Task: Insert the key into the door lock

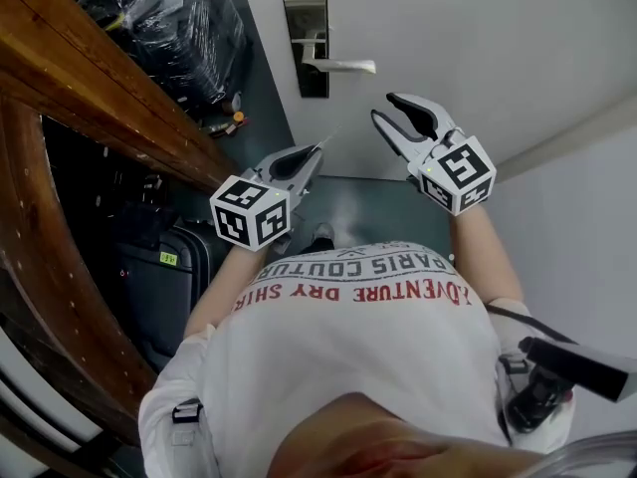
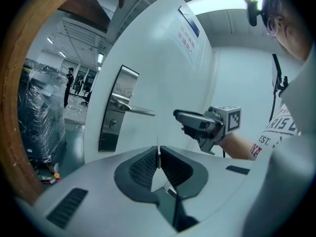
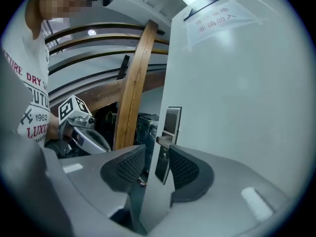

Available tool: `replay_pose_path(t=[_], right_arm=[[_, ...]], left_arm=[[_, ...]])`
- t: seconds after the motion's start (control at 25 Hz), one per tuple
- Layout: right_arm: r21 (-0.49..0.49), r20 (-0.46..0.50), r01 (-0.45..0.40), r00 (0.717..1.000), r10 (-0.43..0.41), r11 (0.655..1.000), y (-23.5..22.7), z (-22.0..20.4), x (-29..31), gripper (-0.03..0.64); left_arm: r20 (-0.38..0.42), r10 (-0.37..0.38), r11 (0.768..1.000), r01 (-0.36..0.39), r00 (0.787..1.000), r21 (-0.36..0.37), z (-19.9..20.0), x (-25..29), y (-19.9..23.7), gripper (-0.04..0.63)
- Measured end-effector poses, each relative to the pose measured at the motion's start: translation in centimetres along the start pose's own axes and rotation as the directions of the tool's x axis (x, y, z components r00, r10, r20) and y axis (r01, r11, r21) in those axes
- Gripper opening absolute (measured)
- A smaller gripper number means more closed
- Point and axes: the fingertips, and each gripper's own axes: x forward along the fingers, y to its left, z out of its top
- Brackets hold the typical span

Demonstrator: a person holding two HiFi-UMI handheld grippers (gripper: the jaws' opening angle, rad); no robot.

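A white door carries a dark metal lock plate (image 1: 306,46) with a silver lever handle (image 1: 343,66); the left gripper view shows the keyhole (image 2: 113,124) below the lever. My left gripper (image 1: 317,151) is shut on a thin key (image 1: 324,141), whose blade (image 2: 158,152) pokes out between the pads toward the door. It hangs below and short of the lock plate (image 2: 116,110), apart from it. My right gripper (image 1: 384,107) stands open and empty to the right of the handle. Between its pads (image 3: 157,152) the door's edge and lock plate (image 3: 170,127) show beyond.
A slanted wooden beam (image 1: 100,78) runs along the left. Behind it sits plastic-wrapped dark luggage (image 1: 169,28), and a black suitcase (image 1: 164,267) stands lower left. A paper notice (image 2: 187,36) is stuck high on the door. A person (image 2: 69,85) stands far off in the hall.
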Motion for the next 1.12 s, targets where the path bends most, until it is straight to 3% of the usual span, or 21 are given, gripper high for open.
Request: replay_pose_path(t=[0.16,0.32,0.48,0.72,0.84,1.0,1.12], right_arm=[[-0.1,0.004,-0.014,1.0,0.014,0.995,-2.5,1.4,2.7,0.143],[-0.067,0.004,-0.037,0.999,0.037,0.997,-5.0,0.2,5.6,0.219],[-0.054,-0.031,-0.053,0.998,0.052,0.997,-5.6,-1.4,7.6,0.222],[-0.046,-0.007,-0.043,0.999,0.043,0.998,-5.9,-1.7,8.2,0.218],[-0.051,-0.012,-0.042,0.999,0.041,0.998,-6.2,-1.7,8.2,0.187],[-0.042,-0.01,-0.039,0.999,0.039,0.998,-6.1,-1.8,8.2,0.186],[-0.037,-0.008,-0.029,1.0,0.028,0.999,-6.1,-1.8,8.1,0.186]], left_arm=[[-0.016,-0.003,1.0,0.003,1.0,0.008,-0.3,0.2,0.1,0.021],[-0.03,-0.003,1.0,0.003,1.0,-0.018,-0.9,0.5,0.6,0.021],[-0.038,0.008,0.999,-0.009,0.999,-0.038,-1.1,0.8,1.5,0.022],[-0.039,0.017,0.997,-0.02,0.999,-0.081,-1.5,1.3,2.6,0.021],[-0.034,0.018,0.995,-0.022,0.999,-0.094,-1.5,1.5,2.8,0.021],[0.021,0.029,0.982,-0.025,0.999,-0.188,-0.6,2.1,3.6,0.021],[0.098,0.036,0.95,-0.004,0.995,-0.311,0.6,2.6,4.5,0.021]])
